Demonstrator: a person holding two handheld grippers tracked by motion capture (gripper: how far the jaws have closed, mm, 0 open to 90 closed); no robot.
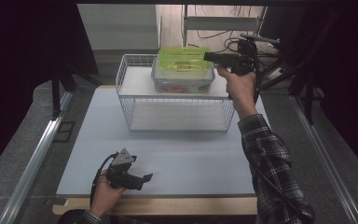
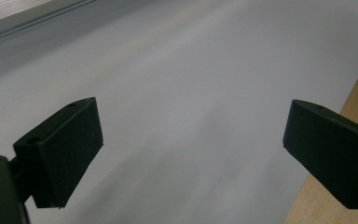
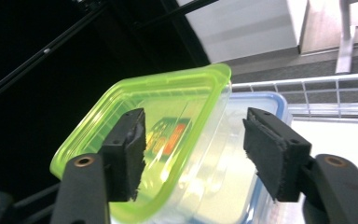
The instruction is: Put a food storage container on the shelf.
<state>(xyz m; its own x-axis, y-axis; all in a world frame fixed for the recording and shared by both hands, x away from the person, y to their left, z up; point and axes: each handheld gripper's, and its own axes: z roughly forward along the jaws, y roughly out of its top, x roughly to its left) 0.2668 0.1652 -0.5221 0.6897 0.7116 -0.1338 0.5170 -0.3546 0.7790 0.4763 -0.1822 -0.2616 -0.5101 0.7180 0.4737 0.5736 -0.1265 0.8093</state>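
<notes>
- High view: a white wire rack [image 1: 175, 100] stands at the far middle of the pale table [image 1: 98, 135]; dark framing flanks both sides.
- On the rack's top shelf sits a clear container [image 1: 182, 77] with a blue rim; a translucent green lid [image 1: 183, 59] lies tilted over it.
- Right gripper [image 3: 193, 144] is released, jaws straddling the lid's edge.
- Left gripper [image 1: 142, 179] hangs released near the table's front edge.

The high view looks forward and down over the whole surface [image 1: 168, 158]. The left gripper view skims it closely. The right gripper view shares the green lid [image 3: 158, 116] seen at upper centre from above.
</notes>
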